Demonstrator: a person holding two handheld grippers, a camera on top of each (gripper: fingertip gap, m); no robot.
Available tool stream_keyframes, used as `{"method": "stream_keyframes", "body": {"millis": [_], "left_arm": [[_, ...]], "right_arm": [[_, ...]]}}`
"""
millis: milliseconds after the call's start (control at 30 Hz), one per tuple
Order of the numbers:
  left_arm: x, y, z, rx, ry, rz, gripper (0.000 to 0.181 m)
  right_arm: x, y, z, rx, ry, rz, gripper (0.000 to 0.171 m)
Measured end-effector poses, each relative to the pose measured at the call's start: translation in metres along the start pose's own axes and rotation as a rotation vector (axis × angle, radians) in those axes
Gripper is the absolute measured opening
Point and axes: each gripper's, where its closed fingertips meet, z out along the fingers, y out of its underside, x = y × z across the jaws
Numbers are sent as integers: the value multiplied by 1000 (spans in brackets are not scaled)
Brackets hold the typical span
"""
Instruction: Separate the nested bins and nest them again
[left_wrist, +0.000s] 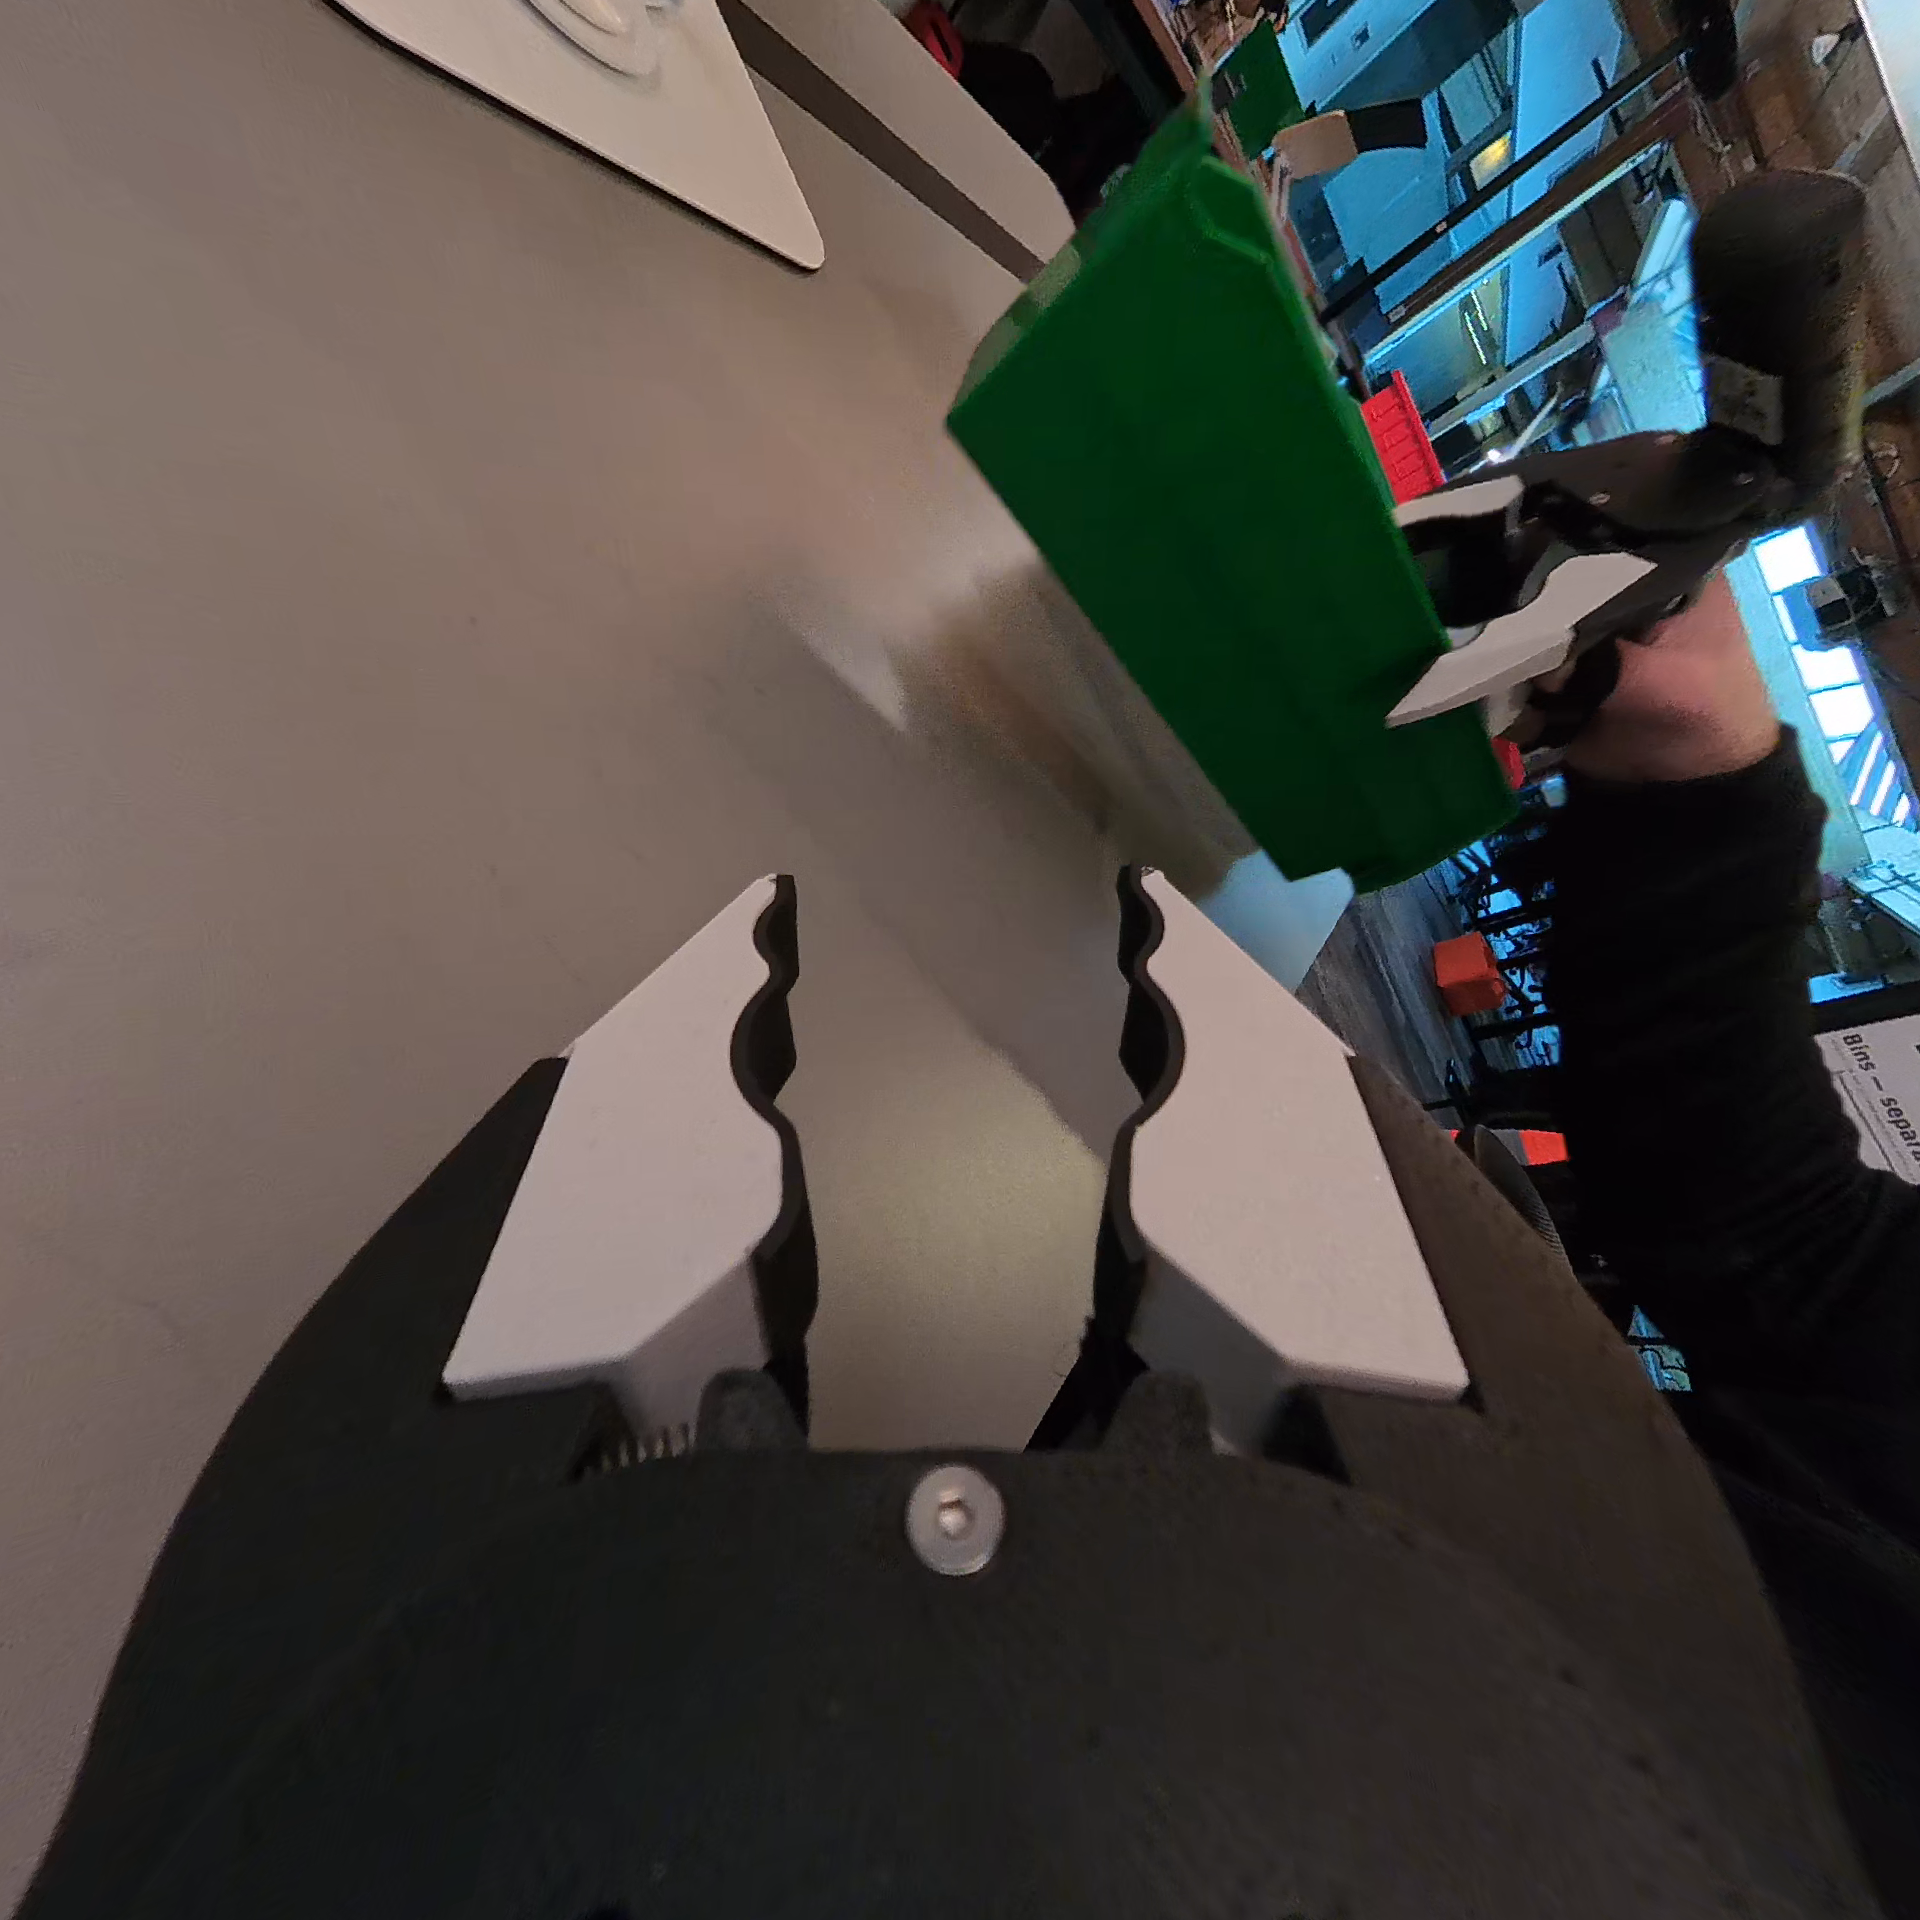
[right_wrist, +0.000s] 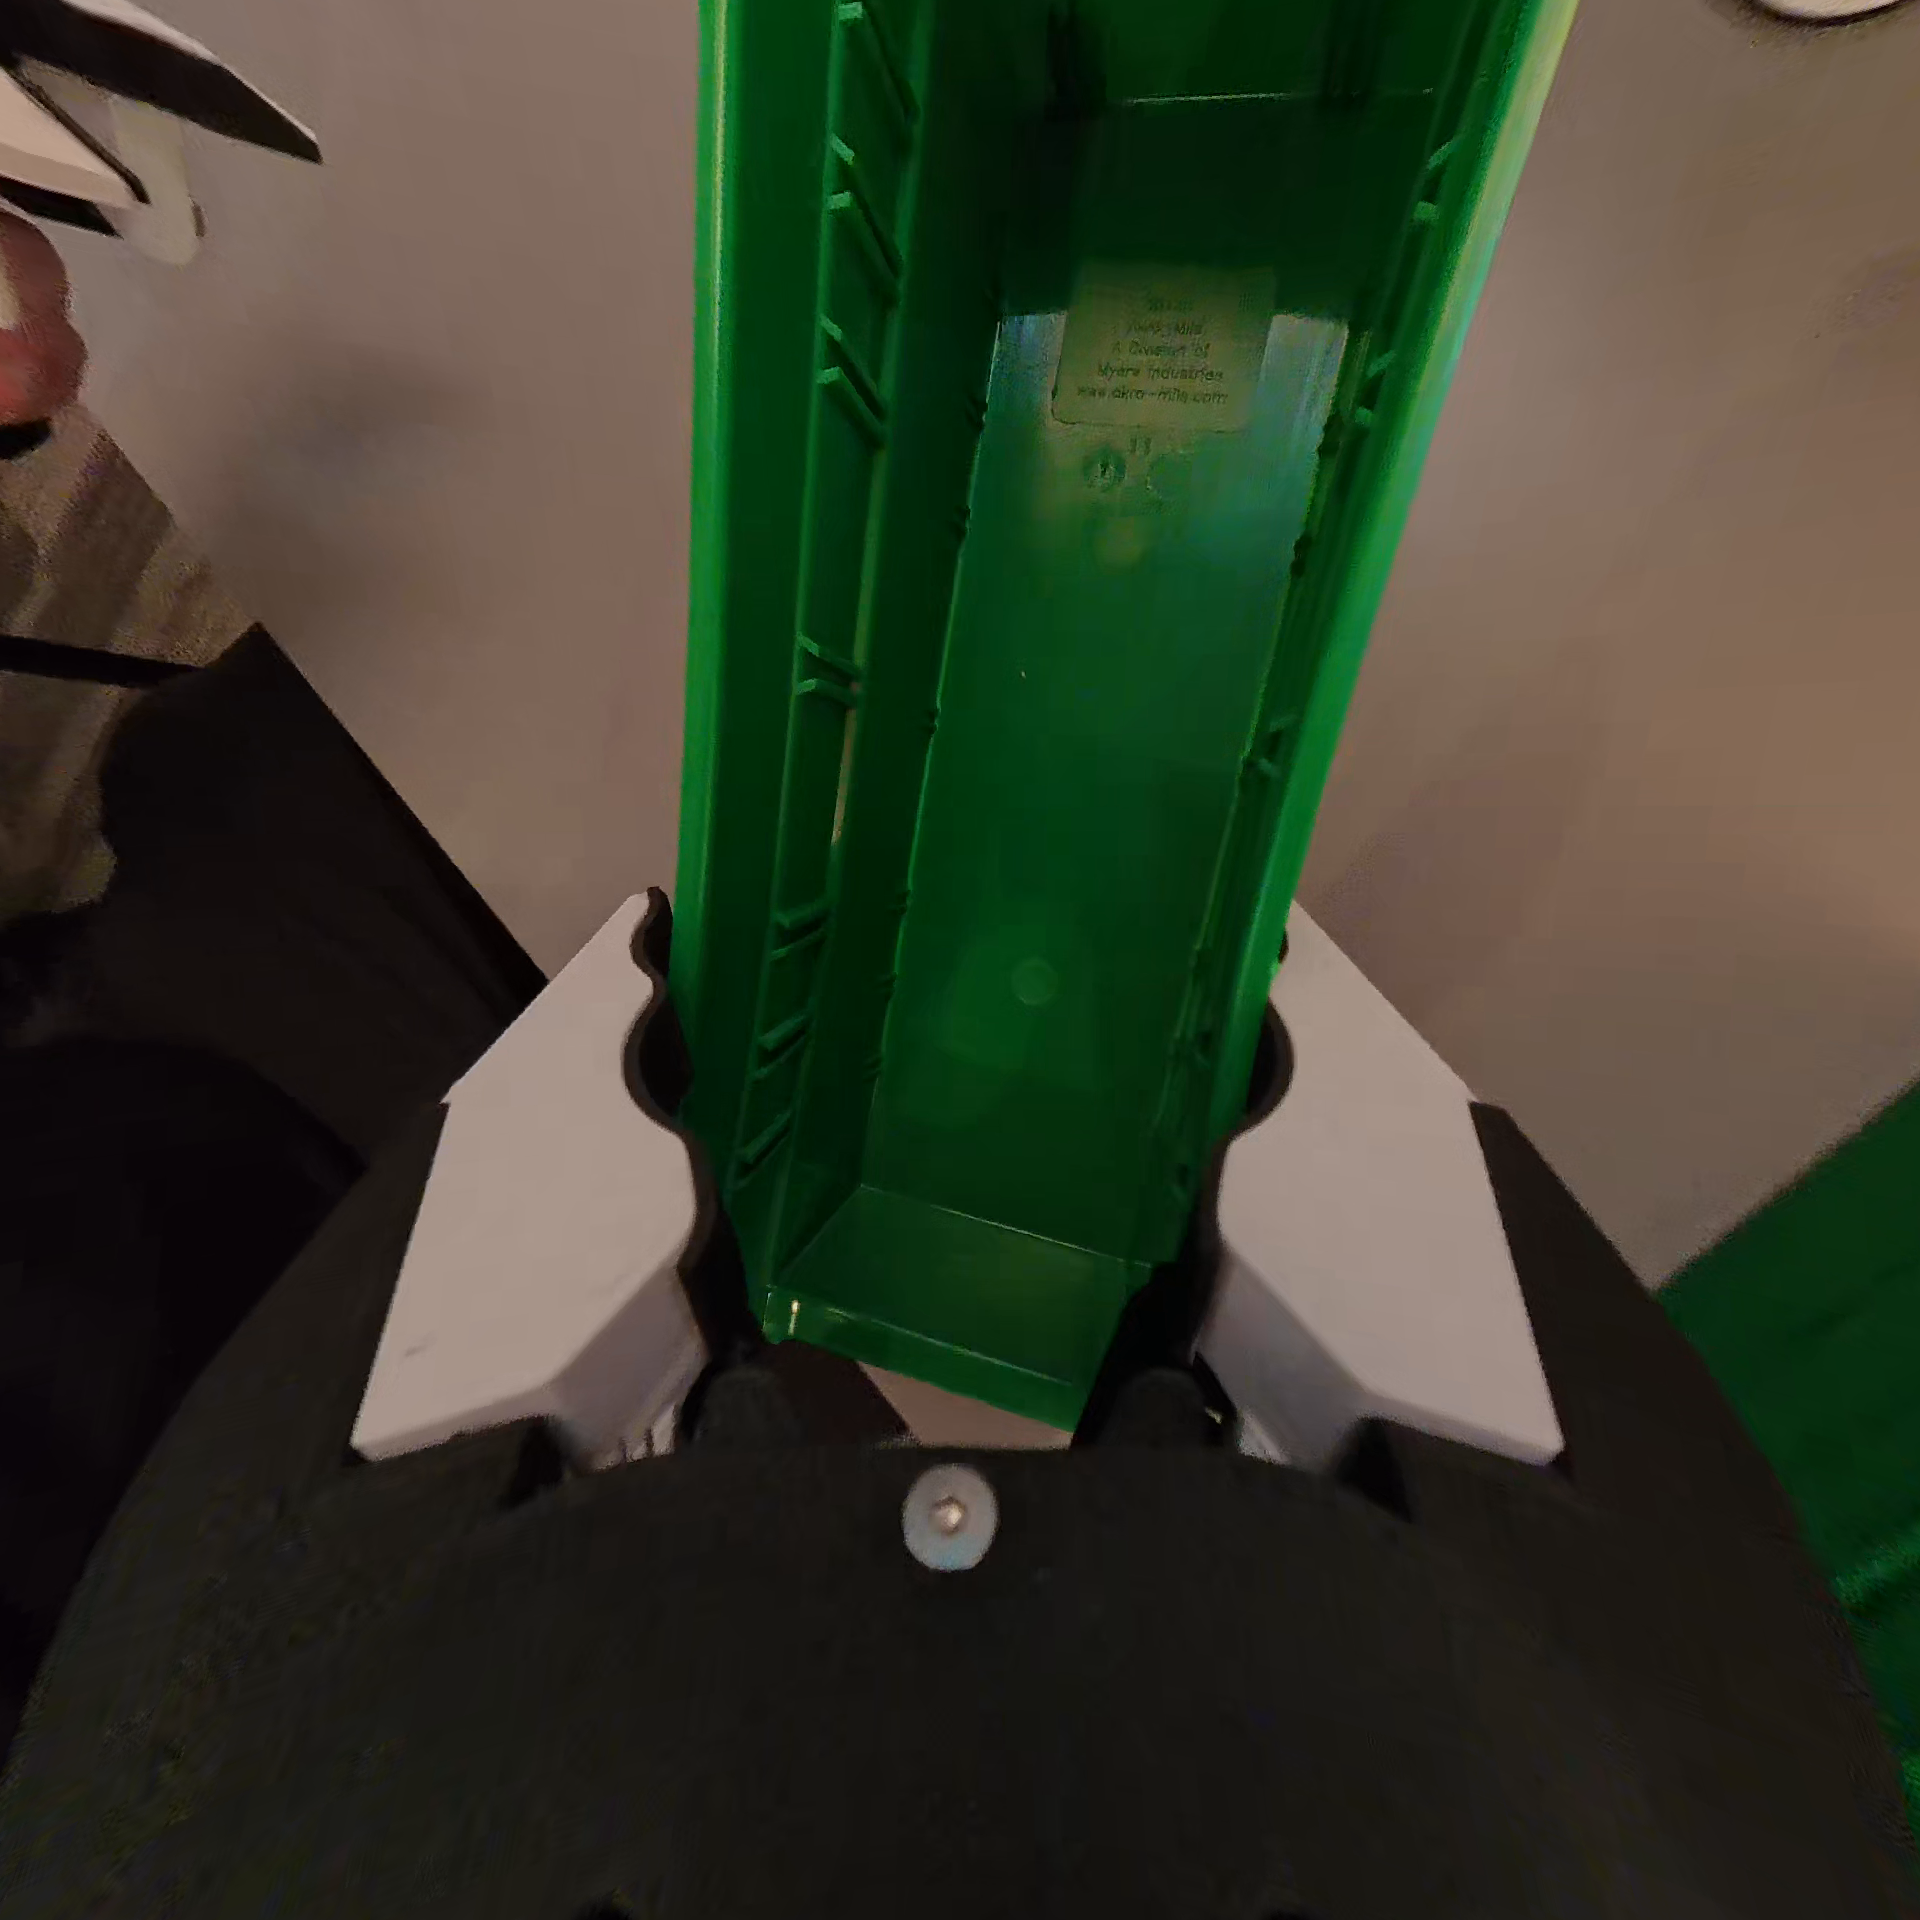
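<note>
My right gripper (right_wrist: 966, 925) is shut across the width of a long green bin (right_wrist: 1101, 727), one finger on each side wall, and I look into the bin's open inside. In the left wrist view this bin (left_wrist: 1195, 520) hangs tilted above the grey table (left_wrist: 364, 623), held at one end by the right gripper (left_wrist: 1423, 613). A patch of green, apparently another bin (right_wrist: 1808, 1382), shows at the right edge of the right wrist view; most of it is out of frame. My left gripper (left_wrist: 956, 894) is open and empty, low over the table, short of the held bin.
A white mat (left_wrist: 623, 114) lies at the far end of the table. The table's edge (left_wrist: 1299, 935) runs just right of my left gripper. A person's hand and dark sleeve (left_wrist: 1704, 935) hold the right gripper. The left gripper (right_wrist: 156, 135) shows at the top left of the right wrist view.
</note>
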Motion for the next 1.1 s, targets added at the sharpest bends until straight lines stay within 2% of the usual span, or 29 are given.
{"method": "stream_keyframes", "body": {"millis": [100,333,467,600,767,1100], "left_arm": [[-1,0,0,-2,-4,4,61],[-2,3,4,-13,-1,0,61],[0,4,6,-21,0,2,61],[1,6,8,-24,0,1,61],[2,8,9,-31,-2,5,61],[-1,8,7,-29,-3,-1,61]], "right_arm": [[15,4,-44,38,16,42,107],[68,32,-182,135,234,127,108],[104,70,-218,121,313,230,108],[130,104,-214,71,333,318,109],[145,128,-180,20,268,382,110],[164,135,-146,55,188,419,110]]}}
